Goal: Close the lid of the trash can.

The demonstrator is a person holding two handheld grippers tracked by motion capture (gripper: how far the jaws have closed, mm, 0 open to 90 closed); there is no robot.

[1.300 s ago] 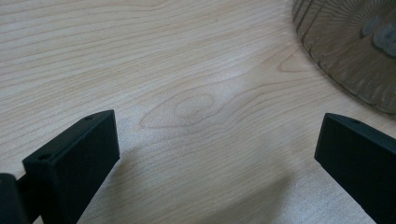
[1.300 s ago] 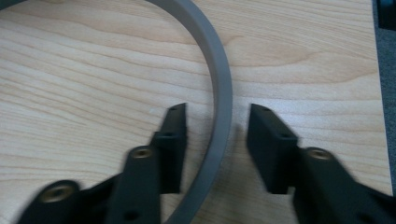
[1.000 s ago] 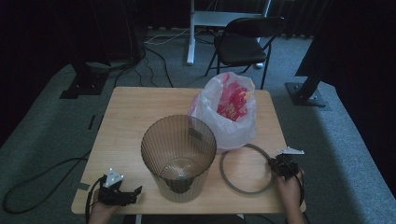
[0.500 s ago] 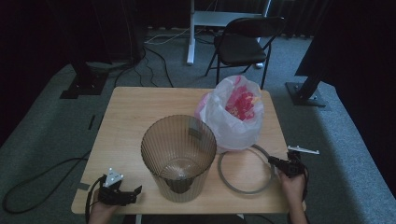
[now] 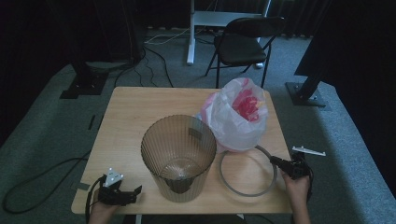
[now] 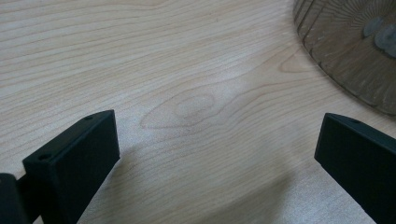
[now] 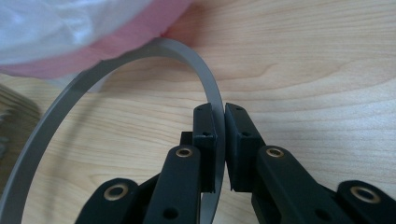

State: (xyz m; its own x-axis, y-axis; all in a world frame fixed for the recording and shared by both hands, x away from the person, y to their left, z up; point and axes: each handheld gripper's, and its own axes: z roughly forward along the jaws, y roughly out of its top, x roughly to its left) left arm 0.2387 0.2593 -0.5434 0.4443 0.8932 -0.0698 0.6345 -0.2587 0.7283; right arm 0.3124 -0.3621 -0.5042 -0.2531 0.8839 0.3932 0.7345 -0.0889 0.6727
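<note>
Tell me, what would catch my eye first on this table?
Probably the tall ribbed brown bin at the table's middle, with a white bag showing pink inside just behind it to the right. Beside the bin, the right gripper pinches a thin grey ring.

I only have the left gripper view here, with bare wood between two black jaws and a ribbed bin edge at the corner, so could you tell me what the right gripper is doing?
Observer: The right gripper is shut on the grey ring, pinching its band between the pads.
Operator: Thank you. Where does that ring lie relative to the bin?
Observer: In the high view it lies to the right of the ribbed bin, near the table's front edge.
Operator: Is anything else close to it?
Observer: A white plastic bag with pink contents sits just behind the ring, overlapping its far edge.
</note>
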